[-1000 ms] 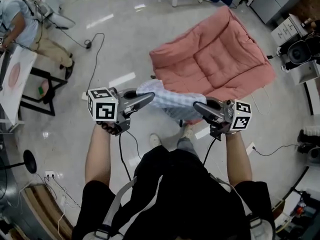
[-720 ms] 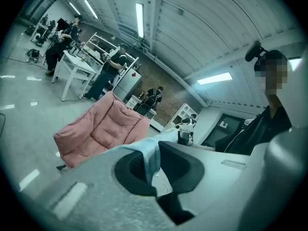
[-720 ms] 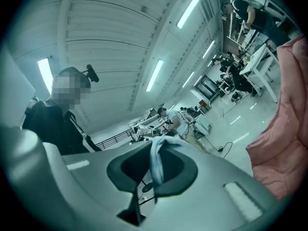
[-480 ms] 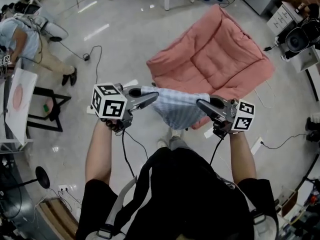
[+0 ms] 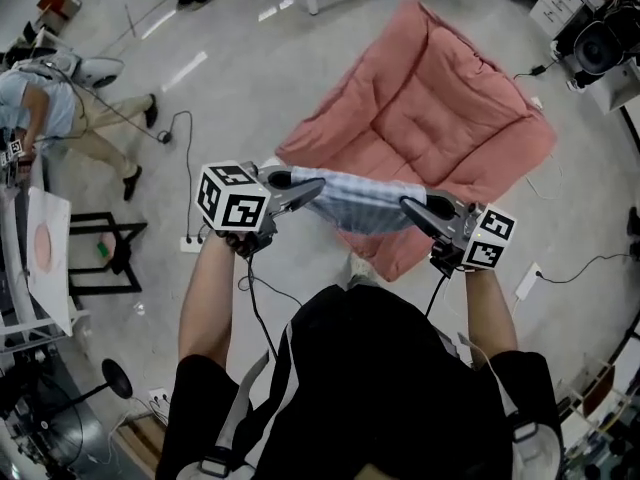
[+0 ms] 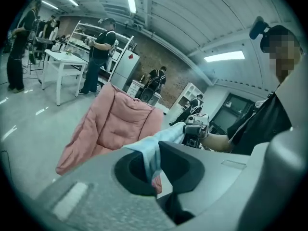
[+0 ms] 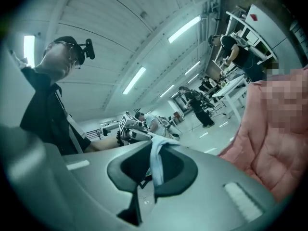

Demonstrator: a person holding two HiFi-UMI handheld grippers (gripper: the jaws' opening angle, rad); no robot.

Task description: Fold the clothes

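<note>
Head view: L gripper (image 5: 316, 184) & R gripper (image 5: 406, 204) are held up in front of the chest, well apart, tips turned toward each other. A pale blue striped garment (image 5: 365, 198) is stretched betw. the tips, one end clamped in each, w/ its middle sagging a little. A pink quilted cushion (image 5: 440, 108) is spread on the floor beyond & below both tips. L gripper view: the L gripper (image 6: 155, 170) jaws are closed tight on a bunched edge of the garment (image 6: 150, 153), which runs fwd to the R gripper (image 6: 195, 128), ahead & to the right. The cushion (image 6: 113, 124) is seen ahead-left, under the cloth. R gripper view: the R gripper (image 7: 154, 172) jaws are pinched on a thin fold of the garment (image 7: 157, 159), which leads off to the L gripper (image 7: 129, 129), ahead-left. The cushion (image 7: 269, 160) is seen at far right.
</note>
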